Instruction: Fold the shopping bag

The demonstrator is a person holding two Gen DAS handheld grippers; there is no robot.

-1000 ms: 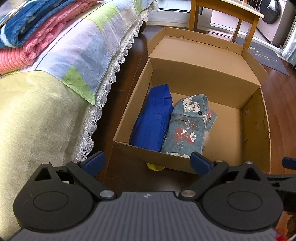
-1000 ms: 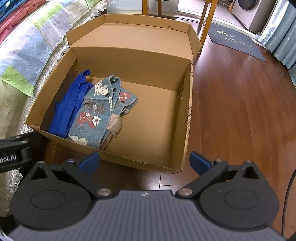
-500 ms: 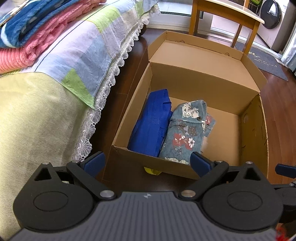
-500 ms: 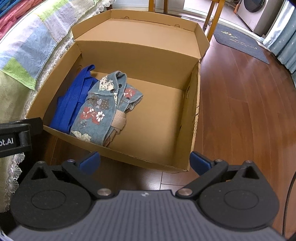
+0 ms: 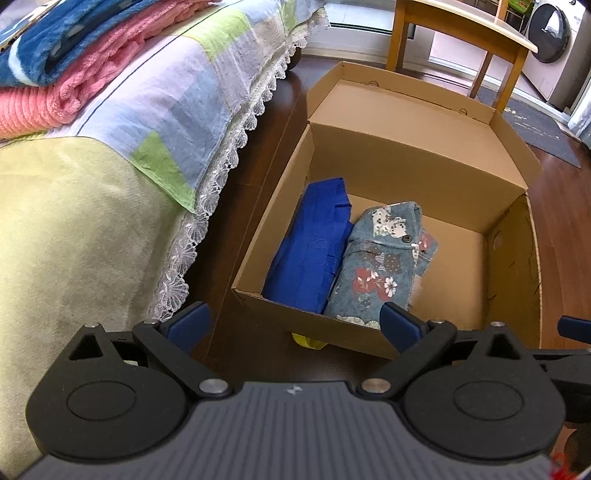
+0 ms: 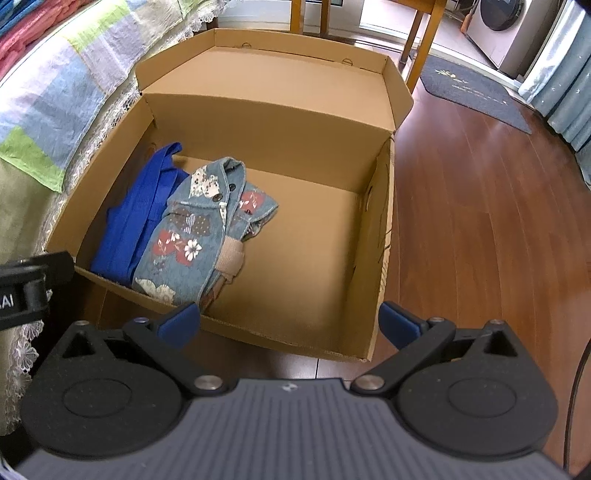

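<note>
- The bed [image 5: 74, 229] with its patchwork cover [image 5: 177, 107] and lace trim runs along the left of your left gripper, stacked at its far end with a pink blanket [image 5: 55, 99] and a blue blanket [image 5: 66, 40].
- The wooden floor [image 6: 480, 221] stretches off to the right of your right gripper, with a dark mat [image 6: 476, 92] and a washing machine [image 6: 498, 26] far ahead.
- A wooden table [image 5: 461, 33] stands well beyond the box.
- The open cardboard box [image 6: 266, 110] sits on the floor straight ahead of both your grippers, lid flap tipped back on the far side, its near wall just past your fingertips.
- The blue shopping bag [image 5: 314, 240] lies folded inside the box against its left wall, ahead of your left gripper and ahead-left of your right one.
- The floral denim bag [image 6: 195, 225] lies folded just beside the blue one on its right, touching it, with a beige strap [image 6: 231, 254] at its right edge.
- Your left gripper [image 5: 293, 319] hovers outside the box near its front left corner, fingers spread wide apart, holding nothing.
- Your right gripper [image 6: 290, 319] hovers before the front wall, fingers equally wide apart and empty; neither touches the bags.
- A small yellow object [image 5: 308, 341] peeks out under the box's front edge, just ahead of your left gripper; you cannot tell what it is.
</note>
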